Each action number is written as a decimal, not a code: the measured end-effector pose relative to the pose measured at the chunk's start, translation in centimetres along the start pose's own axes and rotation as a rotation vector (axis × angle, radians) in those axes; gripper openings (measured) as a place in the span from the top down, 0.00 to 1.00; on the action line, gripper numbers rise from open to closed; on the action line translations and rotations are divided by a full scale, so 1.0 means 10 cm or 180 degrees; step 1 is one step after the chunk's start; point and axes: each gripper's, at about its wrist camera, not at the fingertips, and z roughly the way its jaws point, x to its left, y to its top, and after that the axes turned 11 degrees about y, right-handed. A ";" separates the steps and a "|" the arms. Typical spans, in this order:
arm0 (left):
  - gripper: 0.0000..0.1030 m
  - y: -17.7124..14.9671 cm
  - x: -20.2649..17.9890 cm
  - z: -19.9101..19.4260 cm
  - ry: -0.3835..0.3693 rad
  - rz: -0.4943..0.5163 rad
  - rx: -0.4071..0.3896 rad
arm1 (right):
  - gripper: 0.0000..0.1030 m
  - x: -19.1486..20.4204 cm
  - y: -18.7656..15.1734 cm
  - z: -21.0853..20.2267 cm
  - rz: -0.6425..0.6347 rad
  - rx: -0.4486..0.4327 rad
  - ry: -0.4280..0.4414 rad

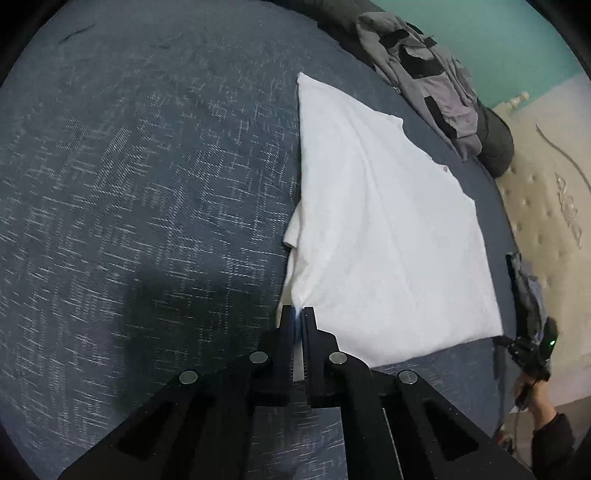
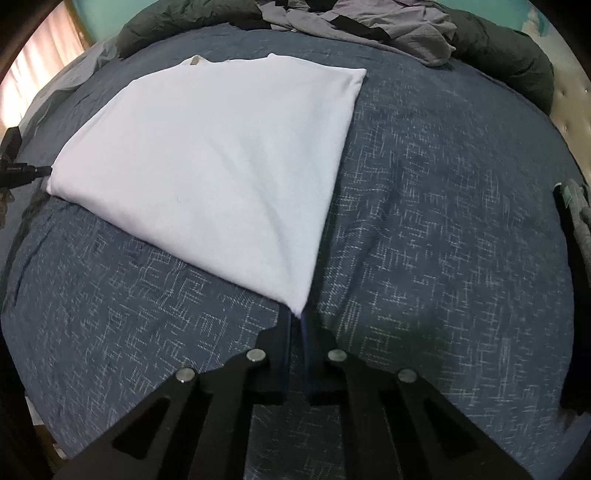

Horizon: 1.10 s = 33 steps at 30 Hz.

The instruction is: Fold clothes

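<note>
A bed (image 1: 129, 184) covered by a blue patterned spread serves as the work surface, with a teal wall behind it.

The left gripper (image 1: 298, 314) is clenched on the near corner of a white shirt (image 1: 388, 240); cloth is seen pinched between its fingers. The right gripper (image 2: 297, 314) is likewise clenched on a corner of the same shirt (image 2: 221, 166), whose tip enters the narrow gap between the fingers. The shirt lies flat on the spread as a folded panel, with both held corners at one edge.

A fold is judged to be in hand: either the edge has just been laid down, or it is about to be lifted for a further fold. Which of the two applies cannot be settled. In either case both corners need to be kept level and the edge taut.

In the left wrist view alone are shown a tucked sleeve at the shirt's left edge, a padded headboard (image 1: 546, 192), and the person's hand (image 1: 532, 387). In the right wrist view alone are shown a curtained window (image 2: 40, 70) and the far folded edge. A pile of grey clothes (image 2: 369, 26) appears in both.
</note>
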 end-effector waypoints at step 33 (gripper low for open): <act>0.93 0.26 0.08 0.00 0.0162 -0.0237 -0.0280 | 0.99 -0.19 0.32 0.14 0.0935 -0.0202 0.0174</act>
